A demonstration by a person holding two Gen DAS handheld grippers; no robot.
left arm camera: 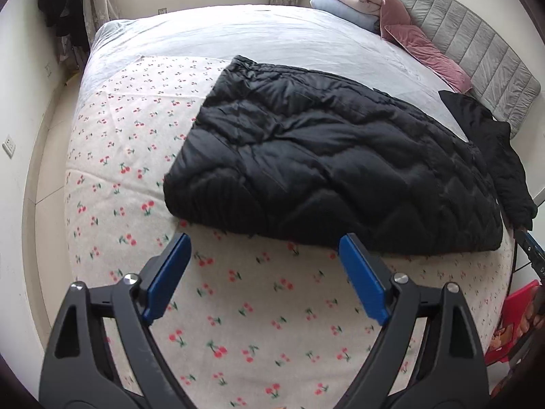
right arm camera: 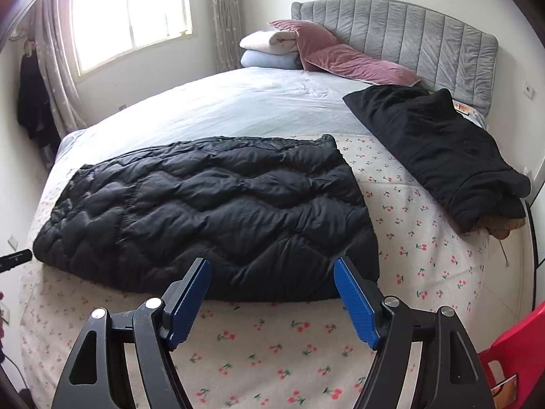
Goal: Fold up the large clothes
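Observation:
A black quilted puffer coat [left arm camera: 327, 160] lies folded flat on the cherry-print blanket [left arm camera: 238, 306] on the bed. It also shows in the right wrist view [right arm camera: 211, 211]. My left gripper [left arm camera: 264, 242] is open and empty, hovering just short of the coat's near edge. My right gripper [right arm camera: 272, 266] is open and empty, its blue pads over the coat's near edge. A second black garment [right arm camera: 439, 150] lies crumpled at the bed's right side near the headboard; it also shows in the left wrist view [left arm camera: 494, 150].
Pink pillows [right arm camera: 351, 61] and folded white and blue bedding [right arm camera: 269, 49] sit by the grey headboard [right arm camera: 408, 34]. A red chair [right arm camera: 514, 347] stands at the right of the bed. Dark clothes [right arm camera: 30, 99] hang by the curtained window. The pale blue sheet [left arm camera: 259, 34] covers the far half.

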